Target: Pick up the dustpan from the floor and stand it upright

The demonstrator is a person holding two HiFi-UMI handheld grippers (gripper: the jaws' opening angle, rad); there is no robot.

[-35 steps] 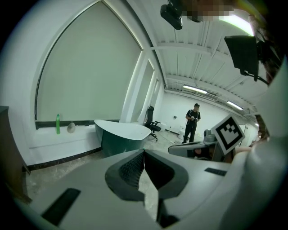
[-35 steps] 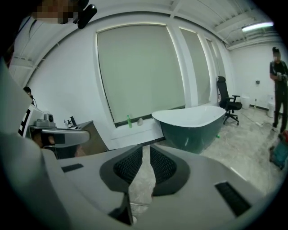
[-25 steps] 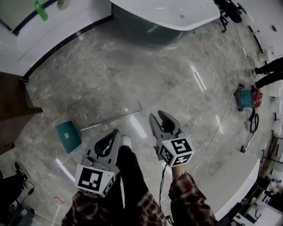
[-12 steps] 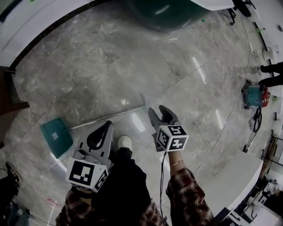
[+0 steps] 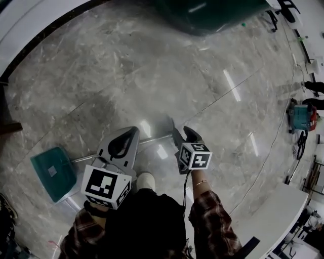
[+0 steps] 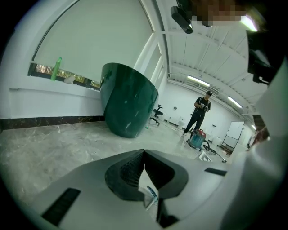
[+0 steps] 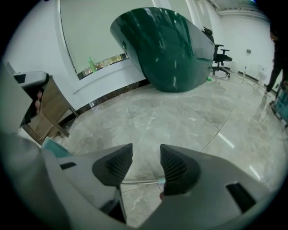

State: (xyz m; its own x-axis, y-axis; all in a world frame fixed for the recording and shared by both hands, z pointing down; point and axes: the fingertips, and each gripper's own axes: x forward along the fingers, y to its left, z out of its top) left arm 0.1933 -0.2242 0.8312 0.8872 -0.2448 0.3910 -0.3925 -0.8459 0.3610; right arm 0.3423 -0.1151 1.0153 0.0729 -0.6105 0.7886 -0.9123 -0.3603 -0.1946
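The teal dustpan (image 5: 50, 173) lies flat on the marble floor at the lower left, its edge also in the right gripper view (image 7: 55, 146). Its thin metal handle (image 5: 152, 138) runs right along the floor. My right gripper (image 5: 180, 130) hovers over the handle's far end. Its jaws have just been opening and stand wide apart. In the right gripper view (image 7: 146, 155) the handle (image 7: 139, 181) shows in the gap between them, ungripped. My left gripper (image 5: 130, 133) is above the handle's middle, shut with nothing in it (image 6: 144, 152).
A big dark green curved base (image 5: 202, 15) stands at the far side. A blue machine (image 5: 304, 116) and a floor cable (image 5: 263, 167) are at the right, with a white counter (image 5: 273, 212) behind. A person (image 6: 201, 112) stands far off. My white shoe (image 5: 146, 180) is near the handle.
Both grippers have sunk towards the floor. The right one has come over the handle's far end with wider jaws. The dustpan has not moved.
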